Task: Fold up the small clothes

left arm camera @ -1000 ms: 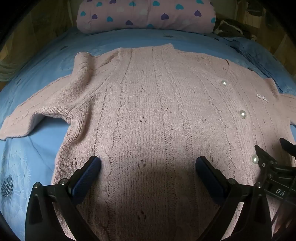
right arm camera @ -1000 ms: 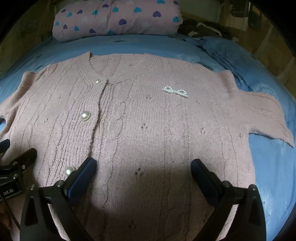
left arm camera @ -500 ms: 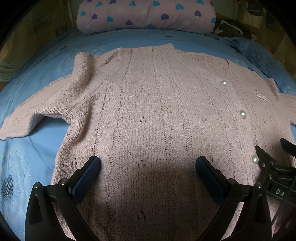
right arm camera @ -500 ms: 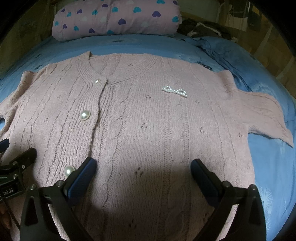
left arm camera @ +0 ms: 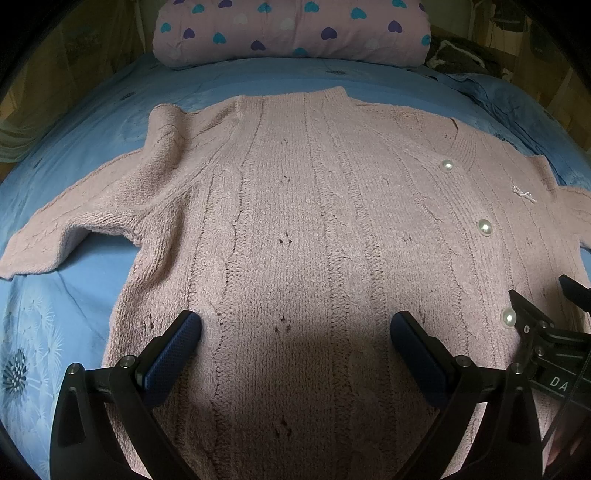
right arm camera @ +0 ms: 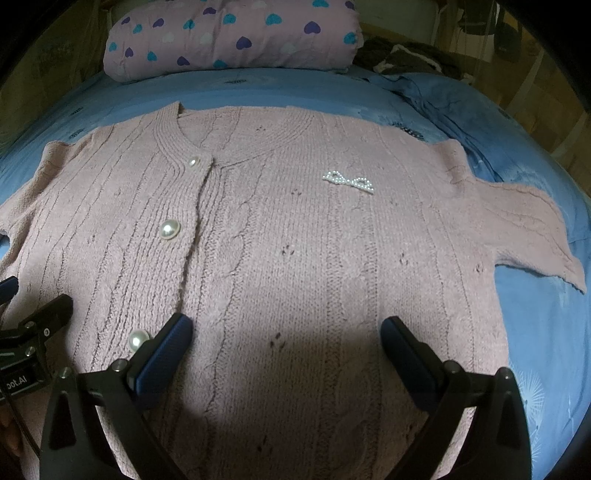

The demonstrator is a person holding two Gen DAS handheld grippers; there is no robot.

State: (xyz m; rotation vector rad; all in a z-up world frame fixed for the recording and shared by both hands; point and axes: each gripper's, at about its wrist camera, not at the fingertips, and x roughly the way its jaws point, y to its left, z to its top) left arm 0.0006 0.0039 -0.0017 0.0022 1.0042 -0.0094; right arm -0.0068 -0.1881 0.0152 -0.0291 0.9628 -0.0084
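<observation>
Left wrist view: we see a pink knitted cardigan (left arm camera: 303, 229) lying flat and spread out on a blue bed sheet (left arm camera: 92, 122). One short sleeve (left arm camera: 74, 225) sticks out to the left side of the picture. Three round pearl buttons (left arm camera: 484, 227) run in a line down the right part of the cardigan. A tiny sparkly bow (left arm camera: 524, 193) sits near the right edge. At the far end of the bed lies a pink pillow (left arm camera: 291, 33) with blue, purple and white hearts. Our left gripper (left arm camera: 295, 332) hangs over the bottom part of the cardigan. Its two blue fingers (left arm camera: 173, 354) are wide apart and hold nothing. At the right edge we see part of the other black tool (left arm camera: 543, 332).

Right wrist view: we look at the same cardigan (right arm camera: 295, 258) from the other side. The buttons (right arm camera: 170, 229) are now on the left, and the front is buttoned shut. The sparkly bow (right arm camera: 348, 181) is easy to see on the chest. The other short sleeve (right arm camera: 532, 229) lies out to the right on the sheet (right arm camera: 546, 332). The heart pillow (right arm camera: 232, 37) is at the top. Our right gripper (right arm camera: 286, 330) hangs over the lower part of the cardigan. Its blue fingers (right arm camera: 406, 358) are far apart too, with nothing between them. The lowest button (right arm camera: 138, 338) shows just beside the left finger. A piece of the left tool (right arm camera: 33, 332) shows at the left edge.
</observation>
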